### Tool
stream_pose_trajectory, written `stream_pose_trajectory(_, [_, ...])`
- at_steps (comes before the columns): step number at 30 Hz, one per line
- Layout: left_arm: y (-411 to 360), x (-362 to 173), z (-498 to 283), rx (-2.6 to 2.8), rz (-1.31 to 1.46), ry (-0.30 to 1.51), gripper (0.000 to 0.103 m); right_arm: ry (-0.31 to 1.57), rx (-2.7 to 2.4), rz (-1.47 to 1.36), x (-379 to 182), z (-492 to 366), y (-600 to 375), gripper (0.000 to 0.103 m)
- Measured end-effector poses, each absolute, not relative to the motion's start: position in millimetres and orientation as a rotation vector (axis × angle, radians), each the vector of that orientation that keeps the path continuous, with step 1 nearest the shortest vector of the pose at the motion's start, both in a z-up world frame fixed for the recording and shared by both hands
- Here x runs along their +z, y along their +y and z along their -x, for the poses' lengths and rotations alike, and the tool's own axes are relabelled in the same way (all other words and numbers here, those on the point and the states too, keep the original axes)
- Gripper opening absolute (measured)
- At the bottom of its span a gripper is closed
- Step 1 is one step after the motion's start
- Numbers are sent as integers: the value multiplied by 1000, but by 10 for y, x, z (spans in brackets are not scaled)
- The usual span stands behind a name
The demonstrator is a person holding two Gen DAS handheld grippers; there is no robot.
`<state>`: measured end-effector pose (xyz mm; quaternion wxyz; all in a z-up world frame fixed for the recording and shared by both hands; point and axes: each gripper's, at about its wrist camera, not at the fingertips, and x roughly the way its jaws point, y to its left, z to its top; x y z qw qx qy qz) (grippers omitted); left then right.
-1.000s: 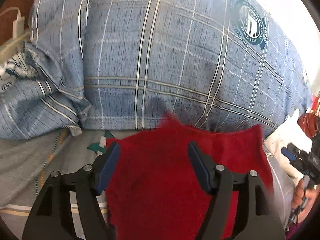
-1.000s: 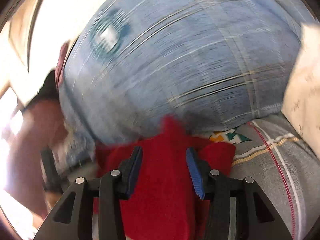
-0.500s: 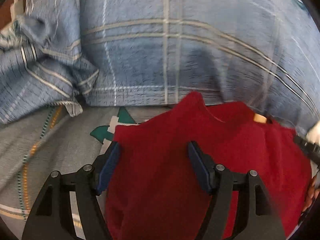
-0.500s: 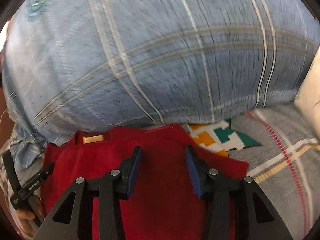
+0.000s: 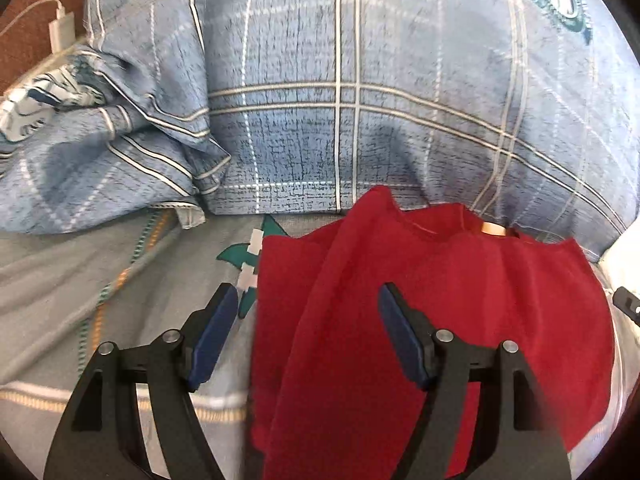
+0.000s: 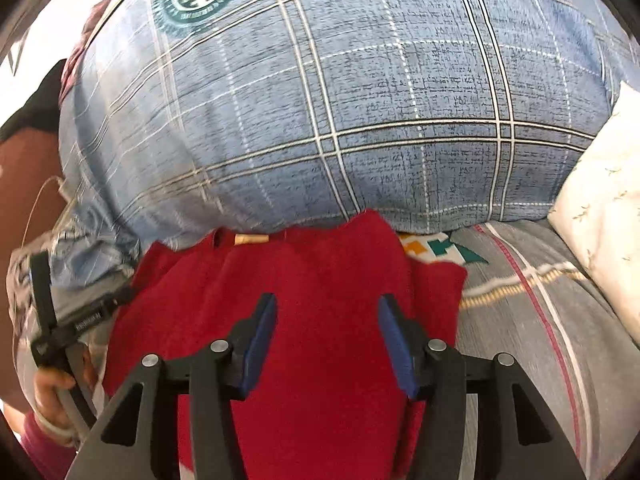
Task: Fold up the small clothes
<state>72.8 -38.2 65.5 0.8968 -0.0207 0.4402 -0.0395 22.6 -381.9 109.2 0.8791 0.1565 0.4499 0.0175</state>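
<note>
A small red garment [image 5: 460, 300] lies spread on the grey patterned sheet [image 5: 100, 280], its neckline with a tan label [image 5: 494, 229] against the pillow. One long fold runs down its left part. My left gripper [image 5: 307, 294] hangs open above the garment's left edge, one finger over the sheet and the other over the cloth. My right gripper [image 6: 327, 302] hovers over the garment's [image 6: 320, 280] right half with its jaws opening; the pads press on nothing. The left gripper [image 6: 52, 320] and the hand [image 6: 52, 396] holding it show at the left of the right wrist view.
A big blue plaid pillow [image 5: 360, 100] stands right behind the garment. Crumpled blue plaid bedding [image 5: 100, 160] lies at the left, with a white charger and cable [image 5: 62, 32] beyond it. A white pillow [image 6: 600, 220] lies at the right.
Both grippers have sunk toward the bed. The red garment, bunched up to a peak a second ago, now lies flatter and wider on the sheet. The right jaws stand wider apart.
</note>
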Motion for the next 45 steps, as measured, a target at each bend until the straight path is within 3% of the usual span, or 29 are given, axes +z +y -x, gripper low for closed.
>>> stream_pose_trajectory(11, [-522, 803, -323, -95, 1, 883, 73, 1015, -13, -309, 777, -107, -3858, 54])
stream_pose_trajectory(21, [-397, 745, -165, -99, 25, 892, 73, 974, -35, -325, 974, 78, -3825, 54])
stream_pose_trajectory(25, [-250, 652, -36, -97, 78, 912, 73, 1075, -63, -326, 681, 44, -3896, 54])
stream_pose_trajectory(29, [-107, 463, 47, -80, 124, 954, 73, 1018, -60, -306, 898, 24, -3755, 57])
stream_pose_trajectory(36, [-8, 343, 59, -97, 195, 942, 73, 999, 197, -240, 1111, -466, -2804, 53])
stream_pose_trajectory(45, [85, 264, -4, -151, 263, 966, 78, 1071, 313, -21, 682, -1433, -1274, 43])
